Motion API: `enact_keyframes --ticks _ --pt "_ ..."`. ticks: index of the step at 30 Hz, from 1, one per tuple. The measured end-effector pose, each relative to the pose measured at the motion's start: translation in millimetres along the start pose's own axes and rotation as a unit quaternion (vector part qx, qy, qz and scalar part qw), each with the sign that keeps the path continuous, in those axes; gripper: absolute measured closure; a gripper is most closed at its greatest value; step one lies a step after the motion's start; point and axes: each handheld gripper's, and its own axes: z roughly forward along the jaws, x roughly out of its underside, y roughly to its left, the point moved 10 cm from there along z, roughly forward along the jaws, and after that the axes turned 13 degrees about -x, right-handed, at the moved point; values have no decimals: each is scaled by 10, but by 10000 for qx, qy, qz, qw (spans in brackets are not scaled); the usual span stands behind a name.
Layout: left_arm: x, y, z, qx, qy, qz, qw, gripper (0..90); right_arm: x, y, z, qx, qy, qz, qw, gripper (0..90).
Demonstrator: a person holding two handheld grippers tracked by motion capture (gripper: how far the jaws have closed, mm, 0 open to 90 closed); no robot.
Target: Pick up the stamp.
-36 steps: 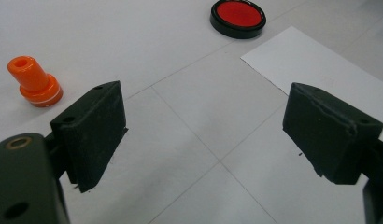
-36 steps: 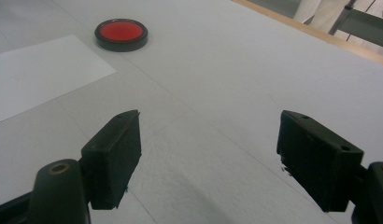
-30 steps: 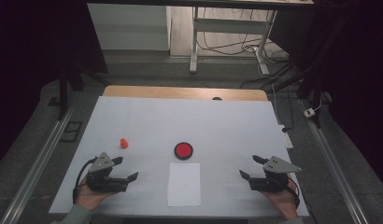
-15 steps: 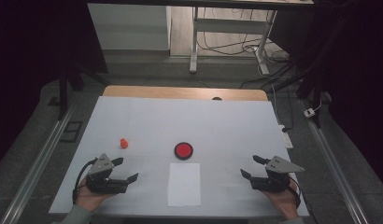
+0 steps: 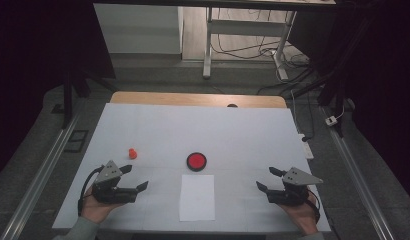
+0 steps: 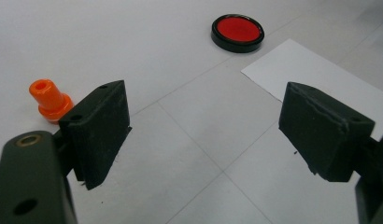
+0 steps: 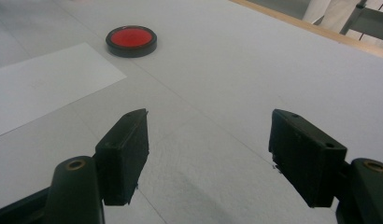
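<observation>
A red disc with a black rim lies at the middle of the white table. Just in front of it lies a white sheet of paper. A small orange peg stands upright to the left of the disc. My left gripper rests near the front left, open and empty, with the peg just beyond its left jaw. My right gripper rests near the front right, open and empty, pointing toward the disc.
The white table has a wooden strip along its far edge. Metal rails run along both sides. Table legs and cables stand on the floor beyond. A white adapter lies on the floor at the right.
</observation>
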Motion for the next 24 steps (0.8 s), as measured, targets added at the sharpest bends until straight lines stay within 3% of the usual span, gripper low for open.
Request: enact_keyframes --ticks 9,24 --pt "-67 13 27 61 49 -5 10000 171 25 -15 30 9 18 76 10000 288" --pt "-268 216 98 -36 52 -137 9999 174 38 0 60 8 52 97 9999 291"
